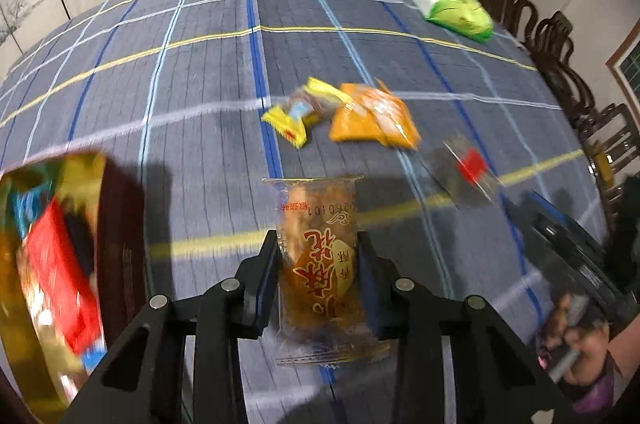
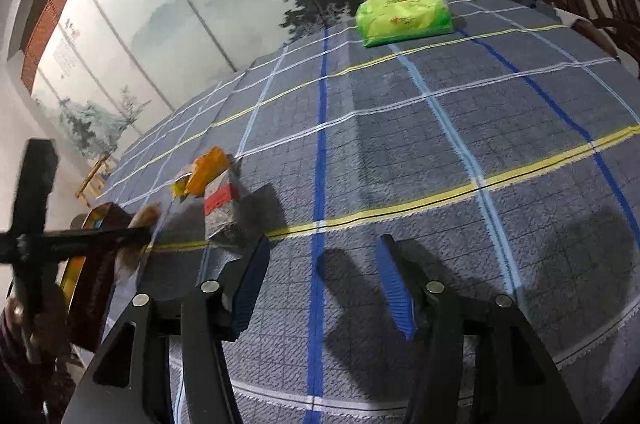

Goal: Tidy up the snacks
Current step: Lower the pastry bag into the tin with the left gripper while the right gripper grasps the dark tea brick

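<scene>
Left gripper (image 1: pixel 318 256) clamped on brown snack packet (image 1: pixel 320 264), long axis pointing forward, lifted above desk (image 1: pixel 200 64). Golden box (image 1: pixel 44 264) lying close left, nearer this hand. Right gripper (image 2: pixel 320 280) spread, holding nothing.

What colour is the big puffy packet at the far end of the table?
Bright green plastic packet with small orange-yellow markings; the right wrist view shows it best.

Black tongs (image 2: pixel 320 288), blue pads (image 2: pixel 394 288), silver round screws (image 2: pixel 435 287); purple sleeve (image 1: pixel 592 390).
</scene>
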A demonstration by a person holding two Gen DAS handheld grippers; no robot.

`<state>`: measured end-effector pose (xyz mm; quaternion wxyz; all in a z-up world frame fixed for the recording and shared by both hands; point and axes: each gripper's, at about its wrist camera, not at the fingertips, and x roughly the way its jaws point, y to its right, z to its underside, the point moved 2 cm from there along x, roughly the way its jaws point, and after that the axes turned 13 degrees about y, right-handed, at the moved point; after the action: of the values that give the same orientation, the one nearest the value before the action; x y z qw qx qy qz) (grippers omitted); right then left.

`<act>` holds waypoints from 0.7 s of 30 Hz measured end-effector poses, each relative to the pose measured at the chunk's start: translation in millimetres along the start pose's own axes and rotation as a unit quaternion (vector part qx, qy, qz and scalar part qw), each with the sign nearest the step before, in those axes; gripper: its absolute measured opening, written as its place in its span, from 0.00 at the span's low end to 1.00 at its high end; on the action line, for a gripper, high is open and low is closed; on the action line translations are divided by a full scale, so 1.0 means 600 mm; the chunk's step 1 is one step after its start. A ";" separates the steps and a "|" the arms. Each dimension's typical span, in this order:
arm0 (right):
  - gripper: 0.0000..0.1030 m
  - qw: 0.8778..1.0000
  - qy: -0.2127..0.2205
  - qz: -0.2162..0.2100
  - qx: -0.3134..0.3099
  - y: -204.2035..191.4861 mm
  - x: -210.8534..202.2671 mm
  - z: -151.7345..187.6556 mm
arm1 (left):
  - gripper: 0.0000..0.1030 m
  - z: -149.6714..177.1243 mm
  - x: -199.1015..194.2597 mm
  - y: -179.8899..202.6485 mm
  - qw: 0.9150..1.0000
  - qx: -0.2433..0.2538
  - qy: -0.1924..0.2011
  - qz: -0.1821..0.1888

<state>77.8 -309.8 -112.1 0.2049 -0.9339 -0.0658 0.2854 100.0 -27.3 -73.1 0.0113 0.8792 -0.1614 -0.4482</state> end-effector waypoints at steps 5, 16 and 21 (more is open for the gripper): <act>0.61 0.997 -0.018 -0.035 -0.061 -0.046 0.007 -0.003 | 0.32 0.032 -0.063 0.006 1.000 0.005 0.017 0.002; 0.70 0.982 -0.050 -0.042 -0.175 -0.132 0.086 -0.014 | 0.32 0.058 -0.146 -0.007 0.999 0.002 0.040 -0.010; 0.26 0.978 -0.074 -0.014 -0.193 -0.144 0.126 -0.008 | 0.32 0.066 -0.171 -0.018 0.999 -0.007 0.048 -0.011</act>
<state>142.7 -215.1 -110.5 0.0190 -0.9312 -0.1475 0.3328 15.8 18.2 -18.1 0.0206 0.9012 -0.1478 -0.4069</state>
